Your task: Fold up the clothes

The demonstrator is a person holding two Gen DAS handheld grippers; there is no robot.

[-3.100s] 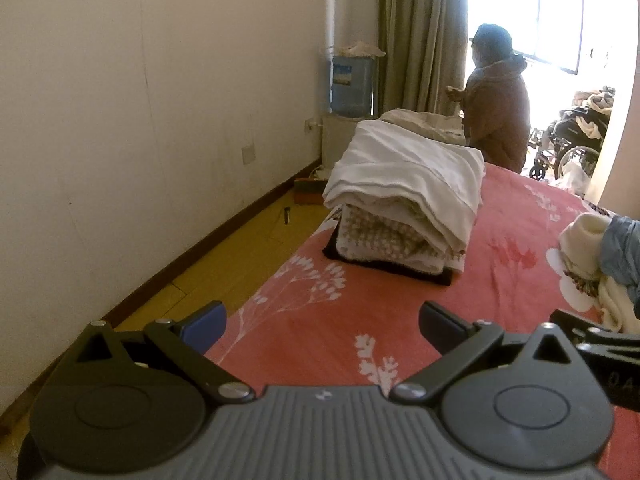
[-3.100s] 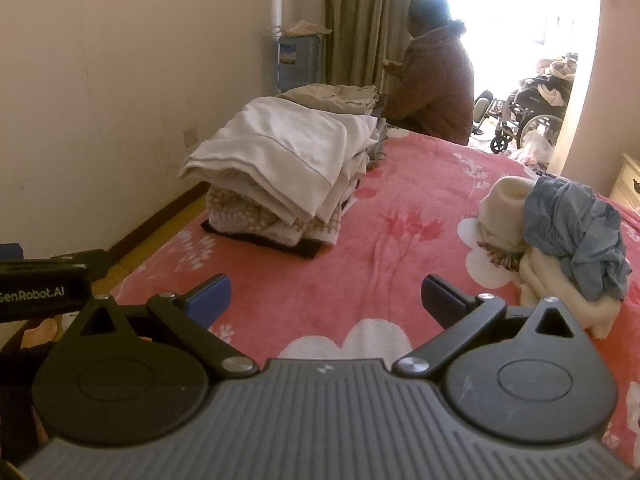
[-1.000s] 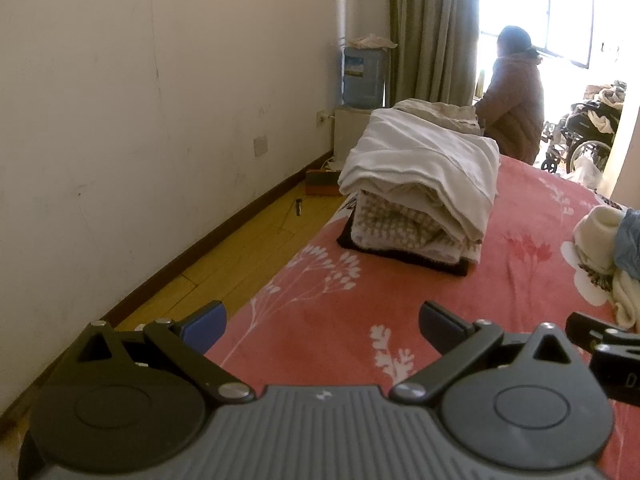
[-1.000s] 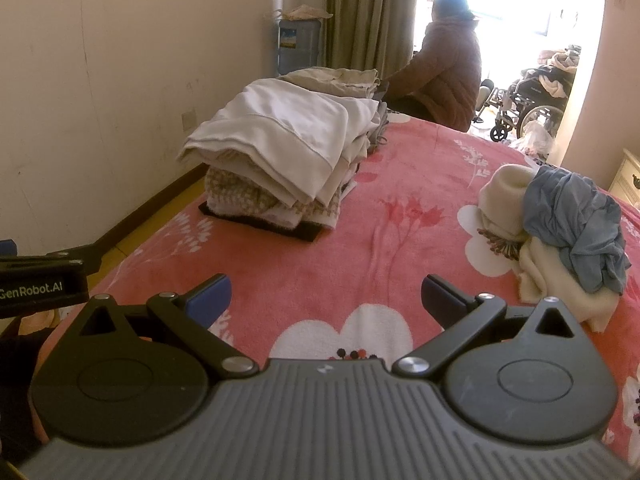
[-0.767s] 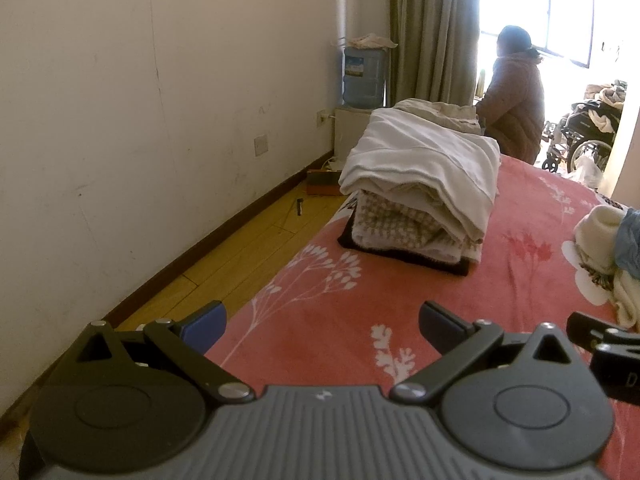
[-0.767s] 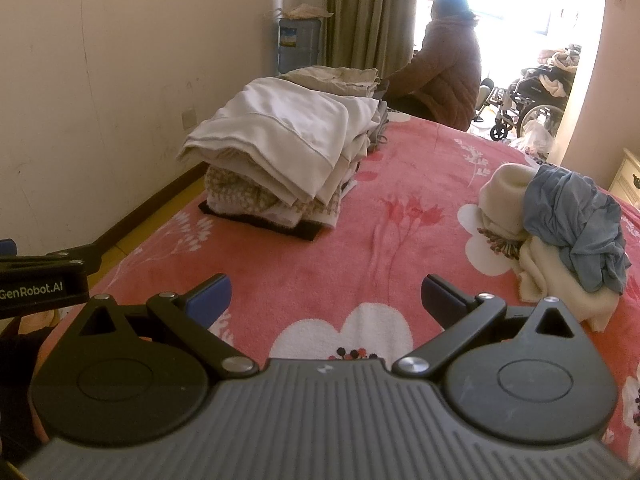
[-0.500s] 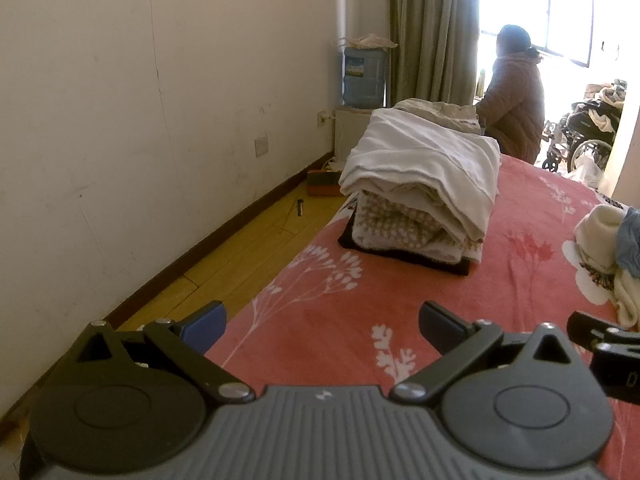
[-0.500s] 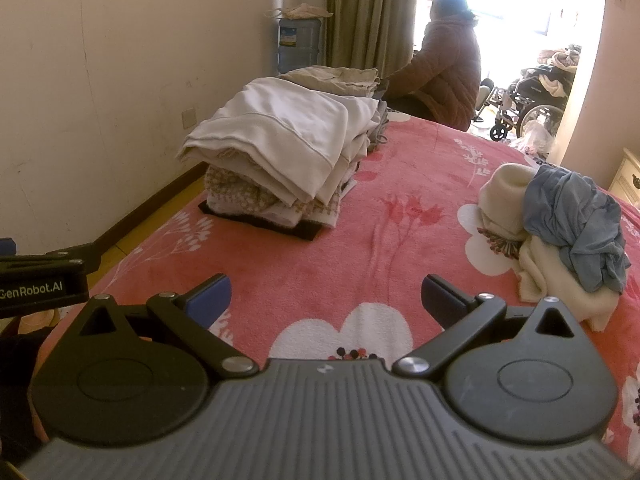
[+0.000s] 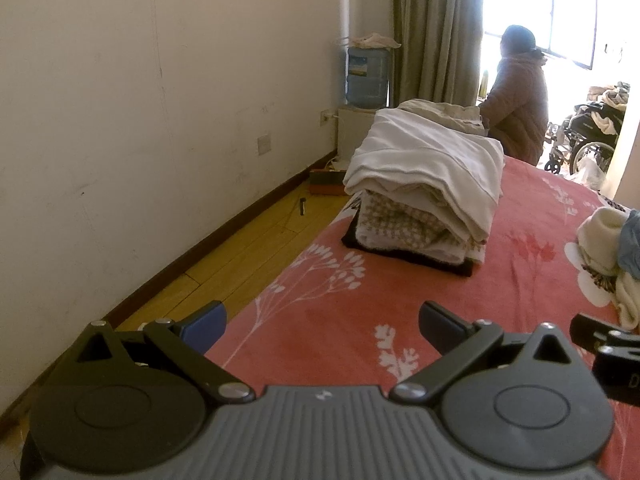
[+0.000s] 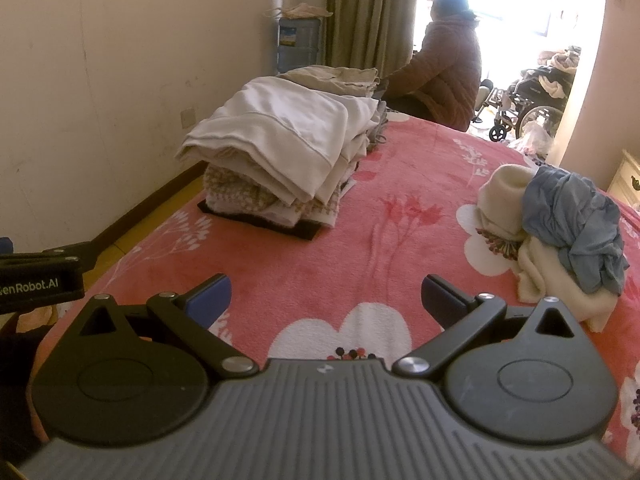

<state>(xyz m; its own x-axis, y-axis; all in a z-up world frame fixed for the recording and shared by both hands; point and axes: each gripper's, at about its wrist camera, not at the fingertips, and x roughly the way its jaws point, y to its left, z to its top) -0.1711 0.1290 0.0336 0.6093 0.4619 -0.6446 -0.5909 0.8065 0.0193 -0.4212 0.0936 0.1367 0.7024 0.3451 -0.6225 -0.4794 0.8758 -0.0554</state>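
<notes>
Since the earlier frames we record little change on the bed: the clothes lie where they lay, both grippers have held their station at the near edge with only a slight shift of view, and the person by the window has turned somewhat. The left gripper has its jaws spread and holds nothing; the right gripper likewise, jaws spread and empty, above the pink floral blanket. The work to be done lies to the right: a crumpled blue garment resting on and against a cream garment, both unfolded. The folded stack stands well apart on the wall side of the bed. In our judgement the step in hand is fetching the next piece. It would be done well by taking the blue garment alone, at an edge or corner and not the bunched middle, so the cream one is not dragged along, then spreading it flat on the bare blanket between heap and stack. Of containers, we note a water-cooler bottle by the curtain; its fill level cannot be told.
</notes>
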